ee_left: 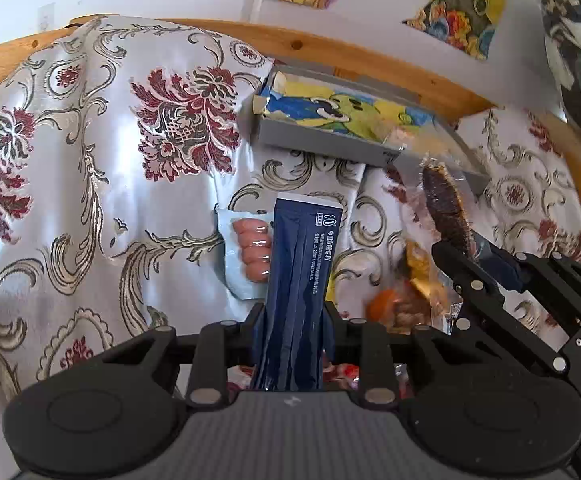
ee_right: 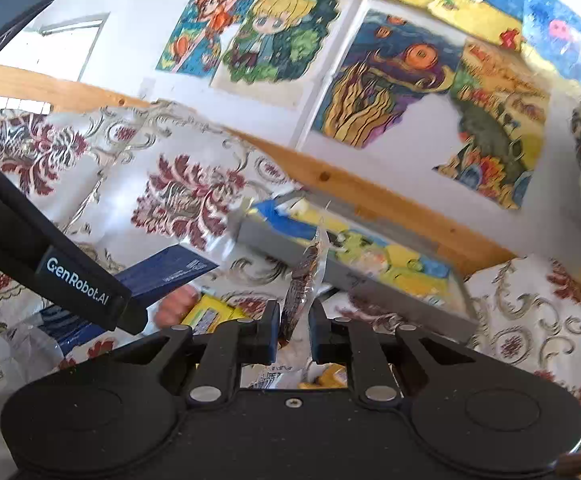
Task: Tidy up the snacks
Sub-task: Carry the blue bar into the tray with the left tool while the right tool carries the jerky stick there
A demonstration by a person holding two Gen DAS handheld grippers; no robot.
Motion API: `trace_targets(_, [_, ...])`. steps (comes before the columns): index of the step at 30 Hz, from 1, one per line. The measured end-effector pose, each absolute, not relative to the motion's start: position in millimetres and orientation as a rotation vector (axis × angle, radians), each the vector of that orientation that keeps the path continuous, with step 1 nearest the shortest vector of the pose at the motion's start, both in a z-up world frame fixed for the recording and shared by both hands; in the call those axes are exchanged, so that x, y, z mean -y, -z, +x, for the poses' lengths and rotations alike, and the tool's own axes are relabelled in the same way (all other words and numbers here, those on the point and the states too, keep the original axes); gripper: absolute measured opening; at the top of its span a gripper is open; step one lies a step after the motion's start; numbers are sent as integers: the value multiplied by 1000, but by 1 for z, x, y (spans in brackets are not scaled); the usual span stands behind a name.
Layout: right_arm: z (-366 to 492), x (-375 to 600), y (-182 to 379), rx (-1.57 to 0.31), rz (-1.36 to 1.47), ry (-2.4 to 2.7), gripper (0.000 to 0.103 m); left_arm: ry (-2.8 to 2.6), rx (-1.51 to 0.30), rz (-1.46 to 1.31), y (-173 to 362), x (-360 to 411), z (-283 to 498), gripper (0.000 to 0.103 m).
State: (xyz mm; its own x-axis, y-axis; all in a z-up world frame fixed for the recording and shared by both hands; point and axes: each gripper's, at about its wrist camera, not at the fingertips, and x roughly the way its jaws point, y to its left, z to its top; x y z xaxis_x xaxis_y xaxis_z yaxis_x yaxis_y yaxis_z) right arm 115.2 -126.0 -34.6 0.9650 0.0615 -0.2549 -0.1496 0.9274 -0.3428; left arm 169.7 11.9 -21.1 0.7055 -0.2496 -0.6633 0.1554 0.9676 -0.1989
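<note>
The left gripper (ee_left: pixel 292 320) is clamped on a dark blue sachet (ee_left: pixel 300 280) that stands upright between its fingers, with white Chinese print and a figure like "80" near its pale top edge, too small to read further; "GenRobot.AI" shows on the left gripper's body in the right wrist view. The right gripper (ee_right: pixel 293 330) pinches a clear packet of dark brown dried snack (ee_right: pixel 300 284), held up near the grey tray (ee_left: pixel 322 146), which lies far on the floral tablecloth (ee_left: pixel 90 184) and holds a blue-and-yellow cartoon pack (ee_left: pixel 342 114). A pale packet of small sausages (ee_left: pixel 250 250) lies half hidden behind the sachet, and blurred orange and yellow wrappers (ee_left: pixel 402 296) lie to its right, cut off by the grippers.
</note>
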Motion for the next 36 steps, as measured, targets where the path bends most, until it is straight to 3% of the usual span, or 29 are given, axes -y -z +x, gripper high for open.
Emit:
trace_targets(8, [100,150,7,-161,-398,-105,16,207,-711,-132,-7,15,167,31])
trace_targets(17, [142,194,-19,-59,-475,-98,16,218,-631,-112,-47,66,211,31])
trace_targets(36, [309,275,2,-123,-23,-36,16,97,-607,-92,-52,133,392,31])
